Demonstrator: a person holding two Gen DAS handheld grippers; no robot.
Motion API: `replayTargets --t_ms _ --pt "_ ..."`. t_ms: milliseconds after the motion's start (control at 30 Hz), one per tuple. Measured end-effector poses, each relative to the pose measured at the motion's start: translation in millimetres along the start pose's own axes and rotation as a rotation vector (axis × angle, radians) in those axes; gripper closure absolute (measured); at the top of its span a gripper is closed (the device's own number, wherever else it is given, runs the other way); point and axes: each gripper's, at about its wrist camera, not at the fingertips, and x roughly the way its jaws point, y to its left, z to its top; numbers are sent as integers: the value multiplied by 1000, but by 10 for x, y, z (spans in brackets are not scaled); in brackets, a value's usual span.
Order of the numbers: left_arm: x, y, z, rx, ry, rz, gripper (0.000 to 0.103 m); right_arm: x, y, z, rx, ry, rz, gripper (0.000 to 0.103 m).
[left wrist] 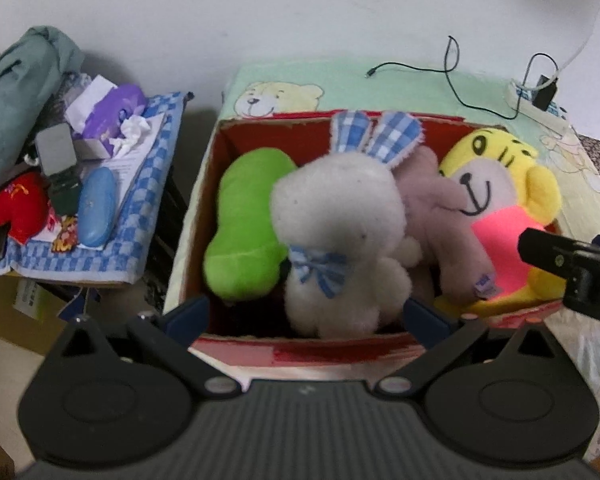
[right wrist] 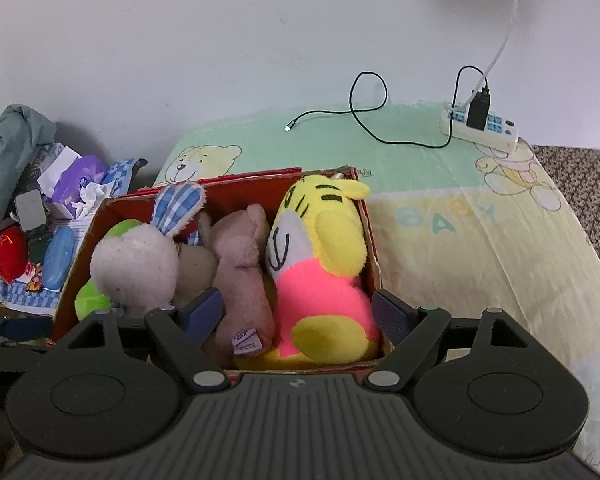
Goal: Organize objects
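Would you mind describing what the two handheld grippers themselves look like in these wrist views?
Both look alike. The left gripper and right gripper each have a dark grey ribbed body, two round black discs at the sides, black linkage arms with silver pivot pins, and dark blue textured fingers. The right one bears a small round mark on its body. No sleeves or gripper cables show.

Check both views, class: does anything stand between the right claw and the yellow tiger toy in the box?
Nothing visible does. The right claw is open just above the yellow tiger toy, which lies at the right end of the red box. The pink plush lies beside it, not over it.
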Motion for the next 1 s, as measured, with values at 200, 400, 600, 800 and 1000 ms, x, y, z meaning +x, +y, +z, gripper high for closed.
replayTargets --t_ms 200,400,600,800,1000 --pt "-37 -109 -28 17 22 -14 0 -55 -56 -11 -7 8 -1 19" --pt "-97 -275 -95 51 23 -41 0 -147 -182 -52 15 8 -15 19" --pt "-72 -415 -177 67 67 -57 0 -215 -297 -145 23 32 -18 19" --pt "-37 -540 -312 78 96 -58 0 -243 -396 -257 25 54 -33 19" --pt "-15 -600 -385 80 117 -41 0 -234 -463 -358 13 85 -39 19"
